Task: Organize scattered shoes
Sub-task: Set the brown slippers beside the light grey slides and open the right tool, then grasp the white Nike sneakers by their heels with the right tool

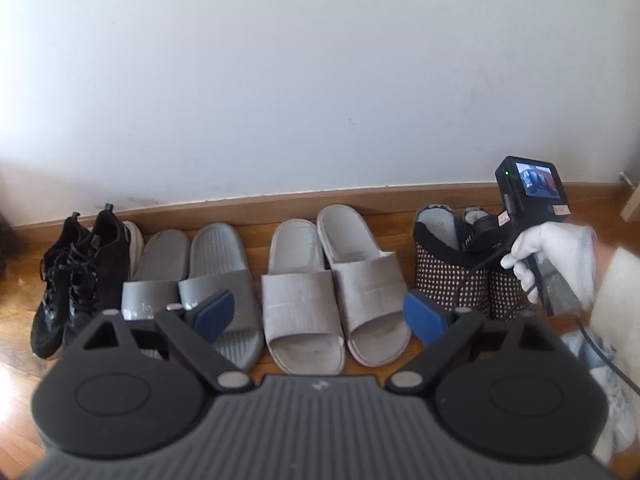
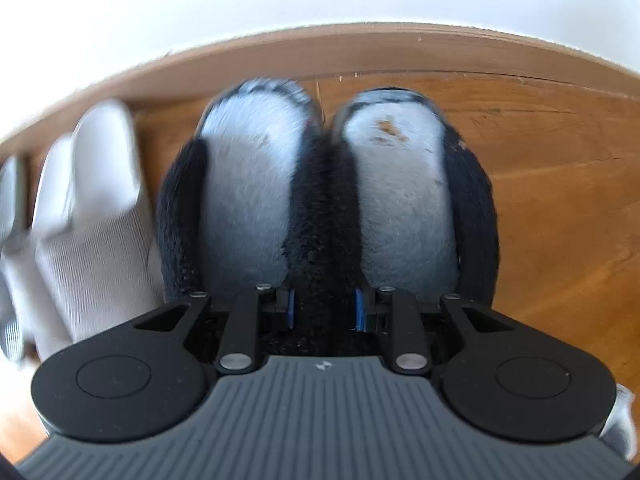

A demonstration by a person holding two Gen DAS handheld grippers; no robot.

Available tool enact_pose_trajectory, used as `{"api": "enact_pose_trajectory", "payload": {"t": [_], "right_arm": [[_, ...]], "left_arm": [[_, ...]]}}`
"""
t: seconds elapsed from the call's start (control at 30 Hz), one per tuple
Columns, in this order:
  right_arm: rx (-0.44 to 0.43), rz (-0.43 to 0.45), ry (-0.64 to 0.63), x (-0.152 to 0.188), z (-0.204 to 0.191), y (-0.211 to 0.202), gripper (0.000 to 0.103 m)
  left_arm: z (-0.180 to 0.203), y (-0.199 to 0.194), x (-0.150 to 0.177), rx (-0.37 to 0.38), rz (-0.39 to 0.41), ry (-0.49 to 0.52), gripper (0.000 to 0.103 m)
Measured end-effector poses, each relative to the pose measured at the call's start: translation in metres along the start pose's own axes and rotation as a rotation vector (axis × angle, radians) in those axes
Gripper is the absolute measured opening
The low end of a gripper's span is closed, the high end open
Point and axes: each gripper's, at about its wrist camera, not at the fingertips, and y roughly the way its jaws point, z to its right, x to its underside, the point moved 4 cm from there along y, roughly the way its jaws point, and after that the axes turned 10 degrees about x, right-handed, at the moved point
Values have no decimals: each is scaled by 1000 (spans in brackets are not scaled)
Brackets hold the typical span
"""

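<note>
Left gripper [image 1: 320,314]: near, empty, blue pads spread wide above the floor.
Right gripper [image 2: 325,306]: steeply tilted down, pinching the fuzzy black inner collars of the dotted slippers [image 2: 324,200].
Gloved hand [image 1: 554,258]: wraps the right handle.
Row by the wooden baseboard [image 1: 380,196]: black sneakers [image 1: 76,276], ribbed grey slides [image 1: 200,276], beige slides [image 1: 332,288], dotted slippers rightmost.

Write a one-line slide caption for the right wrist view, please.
Right gripper shut on the touching inner rims of two black fuzzy slippers with grey lining, beside the wooden baseboard.
</note>
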Motion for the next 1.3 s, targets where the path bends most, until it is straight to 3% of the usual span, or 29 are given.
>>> {"api": "enact_pose_trajectory", "payload": {"t": [0.3, 0.5, 0.6, 0.63, 0.67, 0.73, 0.87, 1.0, 1.1, 1.2, 1.3], "right_arm": [[11, -12, 28, -47, -39, 30, 25], [-55, 34, -22, -38, -32, 13, 41], [-152, 83, 8, -24, -4, -28, 52], [-188, 111, -5, -14, 12, -47, 60], [-225, 143, -22, 1, 30, -69, 76], [-280, 201, -47, 36, 74, -110, 89], [-239, 196, -18, 130, 168, -136, 89], [-175, 109, -8, 194, 203, -109, 88], [-97, 57, -21, 203, 205, -73, 89], [-76, 45, -9, 188, 198, -46, 87], [-4, -61, 18, 183, 194, -12, 85]], "left_arm": [[4, 4, -7, -30, -26, -44, 92], [15, -4, -8, -13, -34, -7, 92], [21, -11, -1, 21, -42, 6, 92], [23, -12, 4, 36, -44, 17, 92], [26, -13, 9, 51, -47, 27, 92], [31, -15, 22, 77, -52, 41, 92], [47, -12, 47, 134, -93, 25, 92], [73, -10, 64, 206, -126, 26, 92], [85, -15, 66, 236, -119, 50, 92], [88, -24, 65, 254, -114, 56, 92], [80, -31, 66, 242, -106, 37, 92]]}}
